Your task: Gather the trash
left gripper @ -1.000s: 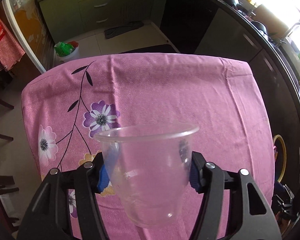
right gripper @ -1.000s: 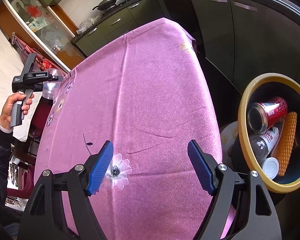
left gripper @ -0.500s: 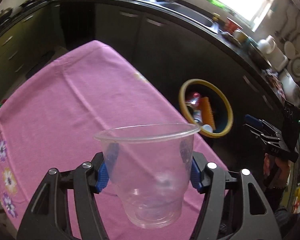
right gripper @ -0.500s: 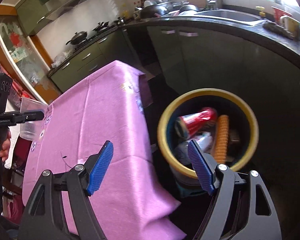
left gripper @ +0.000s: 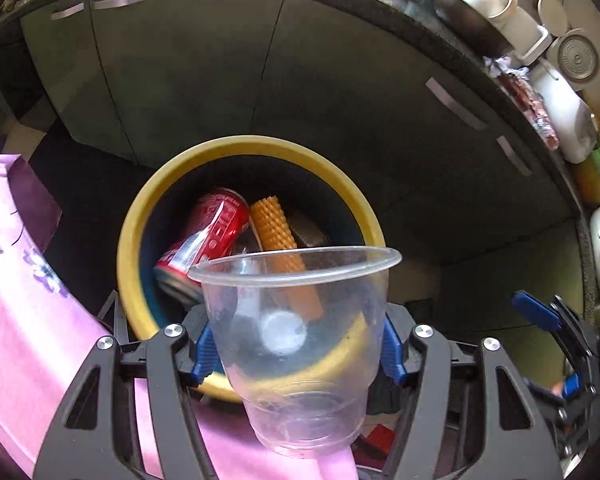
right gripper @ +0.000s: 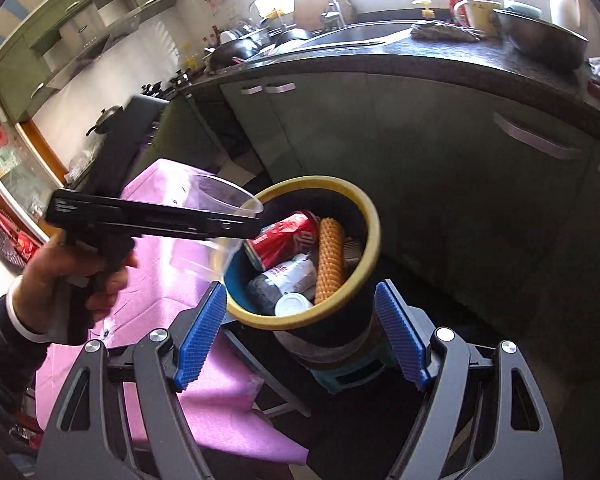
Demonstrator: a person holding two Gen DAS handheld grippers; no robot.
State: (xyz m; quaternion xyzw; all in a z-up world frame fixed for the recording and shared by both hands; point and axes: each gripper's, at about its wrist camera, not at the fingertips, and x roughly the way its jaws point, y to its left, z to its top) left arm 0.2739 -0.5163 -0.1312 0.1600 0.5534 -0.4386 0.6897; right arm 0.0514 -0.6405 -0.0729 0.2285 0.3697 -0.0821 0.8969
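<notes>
**A:** Where am I at? Yellow-rimmed trash bin (left gripper: 332,172) sits beside the pink tabletop (left gripper: 16,320), with a red soda can (left gripper: 212,228) already inside. My left tongs (left gripper: 296,348) are clamped on the clear plastic cup (left gripper: 296,344), near the rim.

**B:** I'd get it fully over the opening before letting go. Right tongs (right gripper: 300,336)?

**A:** Spread wide, holding nothing.

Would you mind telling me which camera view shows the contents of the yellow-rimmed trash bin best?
The right wrist view: the trash bin is unobstructed there, showing the red can, orange ridged roll and a bottle. In the left wrist view, the clear cup held by the left gripper covers the lower half.
</notes>
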